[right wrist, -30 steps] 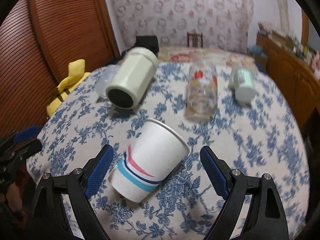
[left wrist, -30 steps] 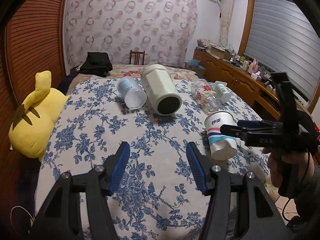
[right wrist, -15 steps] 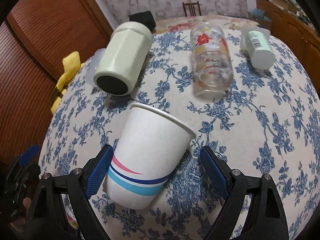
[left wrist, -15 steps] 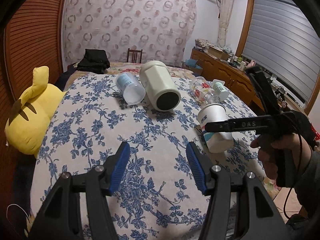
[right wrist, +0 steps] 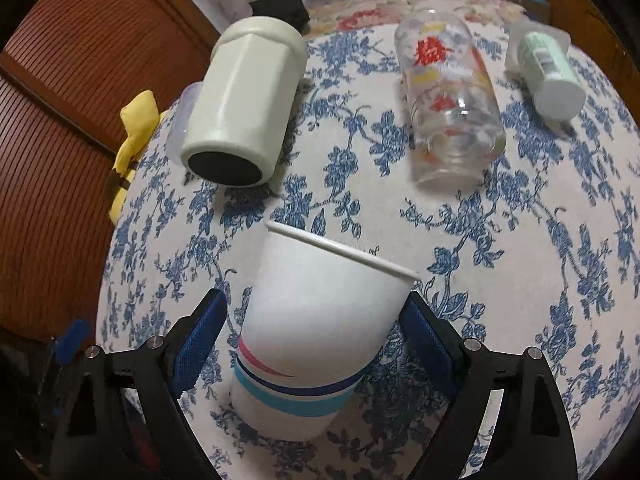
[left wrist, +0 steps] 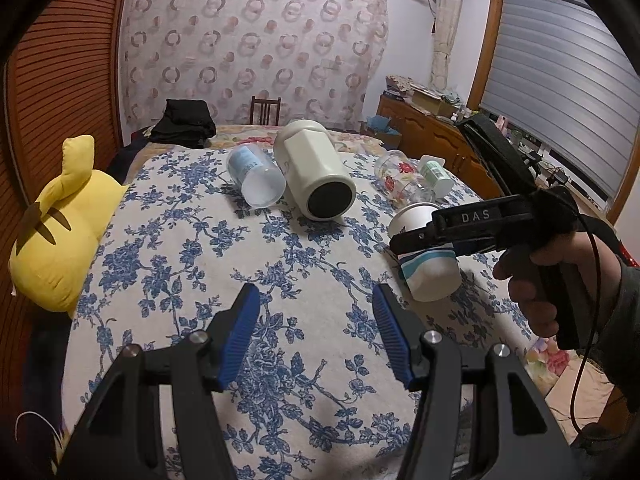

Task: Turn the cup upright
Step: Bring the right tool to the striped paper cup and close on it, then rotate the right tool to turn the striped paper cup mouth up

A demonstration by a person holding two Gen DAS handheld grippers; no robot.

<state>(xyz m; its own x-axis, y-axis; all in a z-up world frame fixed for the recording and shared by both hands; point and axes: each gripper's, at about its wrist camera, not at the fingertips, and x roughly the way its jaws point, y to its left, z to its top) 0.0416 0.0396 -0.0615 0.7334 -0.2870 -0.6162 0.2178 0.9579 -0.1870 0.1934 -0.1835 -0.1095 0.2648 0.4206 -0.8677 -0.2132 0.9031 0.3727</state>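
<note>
A white paper cup [right wrist: 316,328] with pink and blue stripes lies on its side on the flowered bedspread, base toward me, rim away. My right gripper [right wrist: 314,342] is open, its blue pads on either side of the cup, close to its walls but apart from them. In the left wrist view the cup [left wrist: 426,264] lies at the right, partly hidden behind the right gripper's black body [left wrist: 480,224]. My left gripper [left wrist: 316,332] is open and empty above the bedspread, left of the cup.
A cream flask [right wrist: 244,108], a clear printed glass [right wrist: 448,100] and a pale green bottle [right wrist: 548,68] lie beyond the cup. A clear plastic cup [left wrist: 256,176] lies left of the flask. A yellow plush toy [left wrist: 60,236] sits at the bed's left edge.
My right gripper has moved forward and down, so the paper cup now sits between its pads. The left gripper has stayed nearly still.
</note>
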